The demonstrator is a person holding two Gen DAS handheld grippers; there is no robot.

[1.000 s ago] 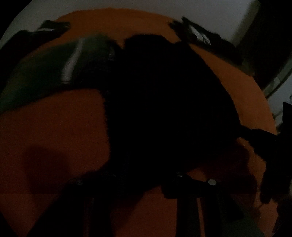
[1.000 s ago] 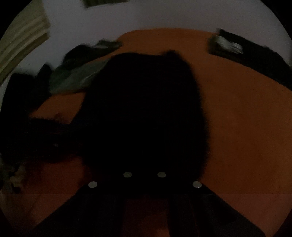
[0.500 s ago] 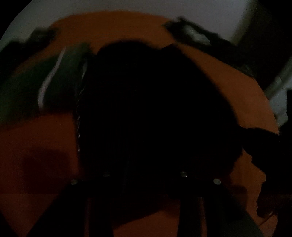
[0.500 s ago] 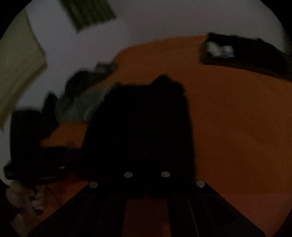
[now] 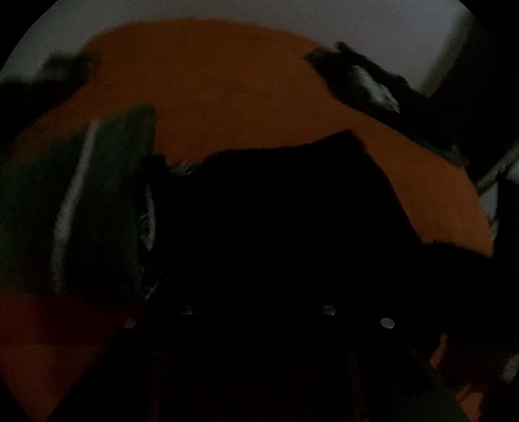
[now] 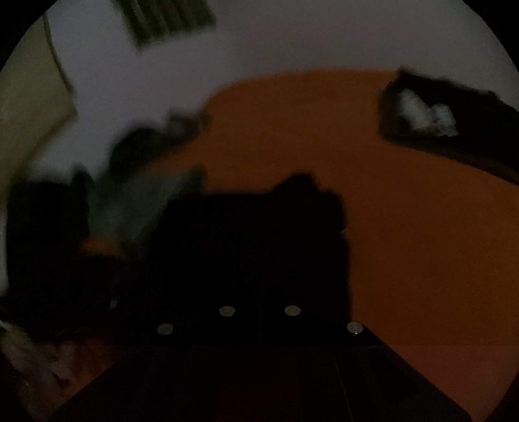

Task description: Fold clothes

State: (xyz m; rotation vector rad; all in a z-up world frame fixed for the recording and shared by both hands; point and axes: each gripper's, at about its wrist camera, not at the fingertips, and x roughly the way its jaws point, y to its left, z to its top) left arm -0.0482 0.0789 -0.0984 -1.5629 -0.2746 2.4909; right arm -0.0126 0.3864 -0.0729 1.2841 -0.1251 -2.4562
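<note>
Orange bedding [image 5: 227, 97] covers the whole work surface, dim under weak light, with a pale wall [image 6: 292, 39] behind it.

Nearest each camera sit two grippers, one per hand. The left gripper [image 5: 258, 292] has its fingers lost in shadow against one black garment [image 5: 275, 220], so whether they are apart or clamped on the cloth cannot be told. The right gripper [image 6: 259, 292] has its fingers drawn fully together at the near edge of the same garment [image 6: 253, 246]; whether cloth is pinched between them is too dark to see. Four small bright screw heads show on each tool.

The black garment lies spread on the orange bedding directly in front of both grippers and fills the middle of both views, blocking the bedding beneath it.

Just beside it, on the left, lies one dark green garment with a pale stripe [image 5: 97, 201], blurred. Farther back, near the bedding's far edge, one dark item with a pale patch [image 6: 431, 117] rests well apart from the black garment. More dark clothing [image 6: 146, 146] heaps at the far left edge, its count unclear. One striped greenish hanging [image 6: 162, 16] is cut off at the top.
</note>
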